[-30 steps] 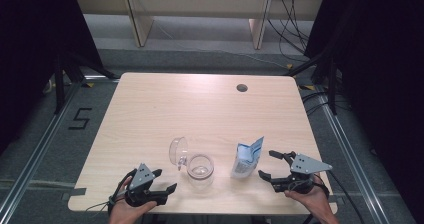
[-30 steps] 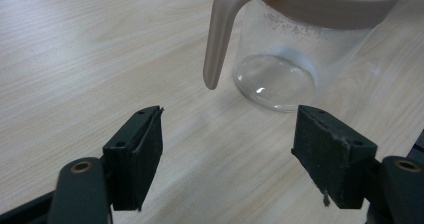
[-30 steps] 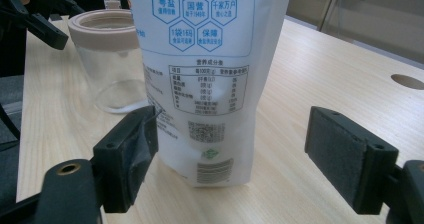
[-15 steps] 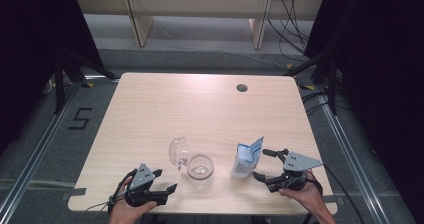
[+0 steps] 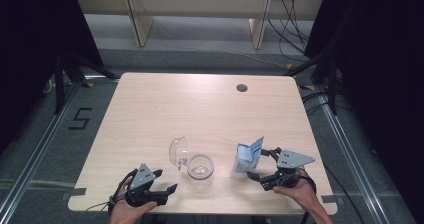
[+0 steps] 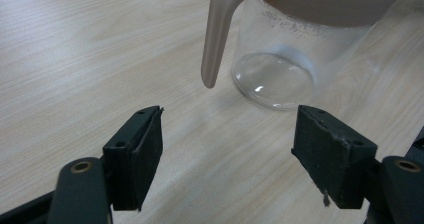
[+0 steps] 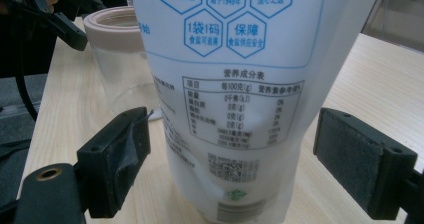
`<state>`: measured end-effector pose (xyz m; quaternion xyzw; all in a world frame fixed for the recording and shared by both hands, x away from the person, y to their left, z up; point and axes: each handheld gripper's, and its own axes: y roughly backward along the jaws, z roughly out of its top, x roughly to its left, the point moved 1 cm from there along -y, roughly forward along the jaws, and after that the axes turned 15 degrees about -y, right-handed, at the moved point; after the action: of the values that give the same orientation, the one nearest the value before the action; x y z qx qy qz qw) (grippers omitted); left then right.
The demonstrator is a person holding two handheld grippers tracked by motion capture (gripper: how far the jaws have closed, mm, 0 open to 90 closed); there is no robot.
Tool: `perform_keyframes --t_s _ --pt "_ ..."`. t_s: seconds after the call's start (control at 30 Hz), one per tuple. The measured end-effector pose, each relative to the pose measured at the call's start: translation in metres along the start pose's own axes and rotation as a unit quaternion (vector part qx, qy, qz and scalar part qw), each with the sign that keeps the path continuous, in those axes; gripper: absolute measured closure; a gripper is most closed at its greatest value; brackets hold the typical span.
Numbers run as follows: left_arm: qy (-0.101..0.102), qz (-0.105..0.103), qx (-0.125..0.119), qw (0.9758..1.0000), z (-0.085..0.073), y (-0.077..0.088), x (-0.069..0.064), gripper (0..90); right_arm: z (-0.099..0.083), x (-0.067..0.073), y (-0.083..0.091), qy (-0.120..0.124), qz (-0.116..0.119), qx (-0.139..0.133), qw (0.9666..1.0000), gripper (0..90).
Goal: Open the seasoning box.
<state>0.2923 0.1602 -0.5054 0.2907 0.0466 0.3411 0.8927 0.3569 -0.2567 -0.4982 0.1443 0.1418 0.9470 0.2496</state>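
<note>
The white pouch (image 5: 247, 159) stands upright just right of the glass jar (image 5: 200, 170), near the table's (image 5: 200, 109) front edge. The right gripper (image 5: 260, 165) has just been opening; its jaws now stand wide, with the pouch (image 7: 230, 109) between them and untouched. The left gripper (image 5: 167, 180), jaws wide and empty, rests left of the jar (image 6: 280, 54).

The counter (image 5: 150, 114) is pale matt wood grain, the jar (image 6: 280, 59) clear glossy glass with a smooth beige plastic rim, and the pouch (image 7: 235, 109) smooth, semi-glossy printed plastic film.
</note>
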Motion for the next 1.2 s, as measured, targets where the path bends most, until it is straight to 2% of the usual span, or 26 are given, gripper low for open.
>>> perform_keyframes --t_s 0.07,0.1,0.13,0.17,0.23,0.27,0.33,0.37,0.4,0.5,0.57,0.63,0.73,0.77,0.83,0.87,0.9,1.03,1.07,1.1,1.13,1.2 --pt "0.006 -0.002 -0.005 1.0000 0.000 -0.001 -0.001 27.5 0.000 0.002 -0.002 -0.005 0.001 0.001 1.0000 15.9" --pt "0.002 -0.003 -0.002 1.0000 0.000 -0.001 0.000 27.5 0.000 0.001 -0.005 0.001 0.002 -0.011 0.9999 15.9" --pt "0.001 -0.003 -0.003 1.0000 0.000 -0.001 0.000 27.5 0.000 0.001 -0.004 0.002 0.004 0.001 1.0000 15.9" --pt "0.001 -0.003 -0.002 1.0000 0.000 -0.001 0.000 27.5 0.000 0.003 -0.006 -0.008 0.003 -0.009 0.9999 15.9" --pt "0.002 -0.002 -0.002 1.0000 0.000 -0.001 0.000 27.5 0.001 0.000 -0.007 0.003 0.011 -0.002 0.9999 15.9" --pt "0.002 -0.002 -0.002 1.0000 0.000 -0.001 0.000 27.5 0.001 0.000 -0.008 0.007 0.007 -0.007 0.9999 15.9" --pt "0.002 -0.002 -0.003 1.0000 0.000 -0.001 0.000 27.5 0.001 0.000 -0.009 -0.007 0.019 -0.006 0.9998 16.0" --pt "0.003 -0.003 -0.004 1.0000 0.000 -0.001 0.000 27.5 0.001 -0.001 -0.010 -0.002 0.012 -0.007 0.9999 16.0" --pt "-0.005 -0.002 0.003 1.0000 0.000 0.000 0.001 27.5 0.001 -0.001 -0.011 -0.004 0.012 -0.010 0.9999 16.0" --pt "0.004 -0.002 -0.004 1.0000 0.000 -0.001 0.000 27.5 0.000 -0.001 -0.013 -0.007 0.012 -0.010 0.9999 16.1" --pt "0.004 -0.002 -0.004 1.0000 0.000 -0.001 0.000 27.5 0.001 -0.003 -0.015 -0.001 0.023 -0.011 0.9997 16.4" --pt "0.002 -0.003 -0.002 1.0000 0.000 -0.001 0.000 27.5 0.001 -0.003 -0.017 0.003 0.024 -0.003 0.9997 17.2" --pt "0.005 -0.002 -0.005 1.0000 0.000 -0.001 0.000 27.5 0.002 -0.001 -0.018 0.001 0.021 -0.009 0.9997 21.8" --pt "0.012 -0.003 -0.003 0.9999 0.000 -0.001 -0.001 27.5 0.002 -0.001 -0.018 0.002 0.020 -0.010 0.9997 22.8" --pt "0.013 -0.002 -0.005 0.9999 0.000 -0.001 -0.001 27.5 0.002 -0.002 -0.018 0.007 0.022 -0.004 0.9997 23.3" --pt "0.005 0.001 -0.003 1.0000 0.000 -0.001 -0.001 27.5 0.002 -0.001 -0.018 -0.002 0.027 -0.002 0.9996 23.6" --pt "0.004 0.000 -0.004 1.0000 0.000 -0.001 -0.001 27.5 0.002 -0.002 -0.018 -0.001 0.021 -0.001 0.9998 24.1" --pt "0.004 0.000 -0.003 1.0000 0.000 0.000 -0.001 27.5 0.002 -0.001 -0.017 0.001 0.025 -0.002 0.9997 27.1" --pt "0.004 0.000 -0.004 1.0000 0.000 0.000 -0.001 27.5 0.002 -0.001 -0.018 0.004 0.015 -0.011 0.9998 28.0" --pt "0.004 0.000 -0.004 1.0000 0.000 0.000 -0.001 27.5 0.002 -0.001 -0.019 0.003 0.024 -0.012 0.9996 28.6" --pt "0.012 0.000 -0.005 0.9999 0.000 -0.001 -0.002 27.5 0.001 0.003 -0.018 -0.010 0.008 -0.015 0.9998 29.2" --pt "0.013 0.000 -0.004 0.9999 0.000 0.000 -0.002 27.5 0.002 0.003 -0.017 -0.003 0.005 -0.006 1.0000 30.0"
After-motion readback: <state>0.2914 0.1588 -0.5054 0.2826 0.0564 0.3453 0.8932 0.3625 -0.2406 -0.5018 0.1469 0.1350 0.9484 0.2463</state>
